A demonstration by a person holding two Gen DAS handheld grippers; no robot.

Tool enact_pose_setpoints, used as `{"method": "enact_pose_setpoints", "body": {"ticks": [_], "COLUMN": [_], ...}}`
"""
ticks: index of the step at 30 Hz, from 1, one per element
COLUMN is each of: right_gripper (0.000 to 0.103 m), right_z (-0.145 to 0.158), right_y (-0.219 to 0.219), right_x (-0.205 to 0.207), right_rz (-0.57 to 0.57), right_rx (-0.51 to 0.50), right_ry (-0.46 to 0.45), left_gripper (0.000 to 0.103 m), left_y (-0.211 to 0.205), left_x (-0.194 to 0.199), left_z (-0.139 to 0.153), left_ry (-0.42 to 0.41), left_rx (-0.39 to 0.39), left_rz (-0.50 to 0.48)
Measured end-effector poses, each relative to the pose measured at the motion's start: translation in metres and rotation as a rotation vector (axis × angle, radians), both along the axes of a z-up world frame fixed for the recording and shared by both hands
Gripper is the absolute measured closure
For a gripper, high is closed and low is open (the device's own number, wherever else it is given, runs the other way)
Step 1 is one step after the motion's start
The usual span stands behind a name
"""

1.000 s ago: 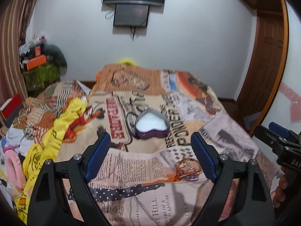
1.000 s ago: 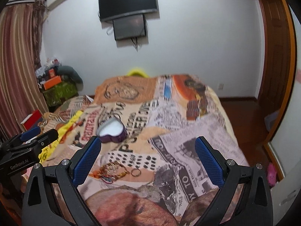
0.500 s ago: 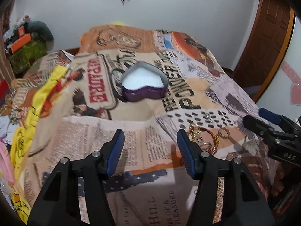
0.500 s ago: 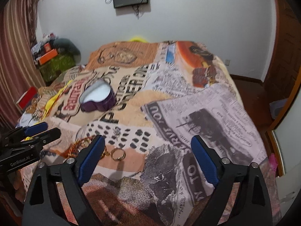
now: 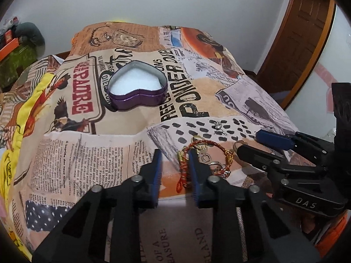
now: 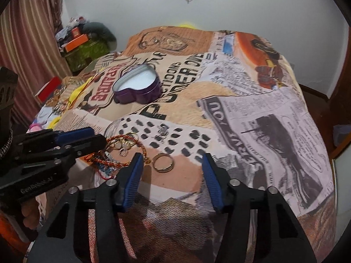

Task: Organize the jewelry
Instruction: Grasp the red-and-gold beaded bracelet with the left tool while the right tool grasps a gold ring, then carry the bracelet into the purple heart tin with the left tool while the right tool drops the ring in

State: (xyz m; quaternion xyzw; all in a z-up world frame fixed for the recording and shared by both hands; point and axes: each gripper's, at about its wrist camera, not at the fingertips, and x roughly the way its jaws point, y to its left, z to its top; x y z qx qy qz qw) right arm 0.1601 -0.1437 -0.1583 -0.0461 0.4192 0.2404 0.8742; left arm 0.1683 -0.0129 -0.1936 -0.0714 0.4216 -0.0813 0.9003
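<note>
Left tool [image 5: 174, 166] narrow beside the red braided bracelet [image 5: 205, 151]; right tool [image 6: 172, 175] wide over the gold ring [image 6: 163, 164].
Straddle one strand near the bed's [image 5: 87, 153] front edge, lifting clear of the tangle toward the heart tin [image 5: 137, 87].

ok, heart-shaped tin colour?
Purple outside, white lining inside. The heart-shaped tin shows best in the left wrist view.

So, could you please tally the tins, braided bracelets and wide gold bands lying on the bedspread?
Heart-shaped purple tin: 1
Red-and-gold braided bracelet: 1
Wide gold band: 1
Total: 3
</note>
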Motion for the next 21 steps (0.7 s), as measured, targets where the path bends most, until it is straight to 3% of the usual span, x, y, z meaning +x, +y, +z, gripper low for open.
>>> {"method": "enact_pose_setpoints", "body": {"ticks": [5, 10, 21], "right_gripper": [0.067, 0.083, 0.083], "right_z": [-0.006, -0.008, 0.001], "right_y": [0.007, 0.011, 0.001], "right_x": [0.004, 0.003, 0.001], "right_rz": [0.018, 0.038, 0.000], "right_rx": [-0.016, -0.022, 0.020], "right_ry": [0.021, 0.021, 0.001], "left_gripper": [0.084, 0.096, 0.096], "left_y": [0.002, 0.002, 0.002], "left_x": [0.000, -0.001, -0.008], "left_z": [-0.005, -0.005, 0.020], "left_ry": [0.014, 0.019, -0.050], "left_rx": [-0.032, -0.057, -0.057], "left_rz": [0.011, 0.012, 0.019]}}
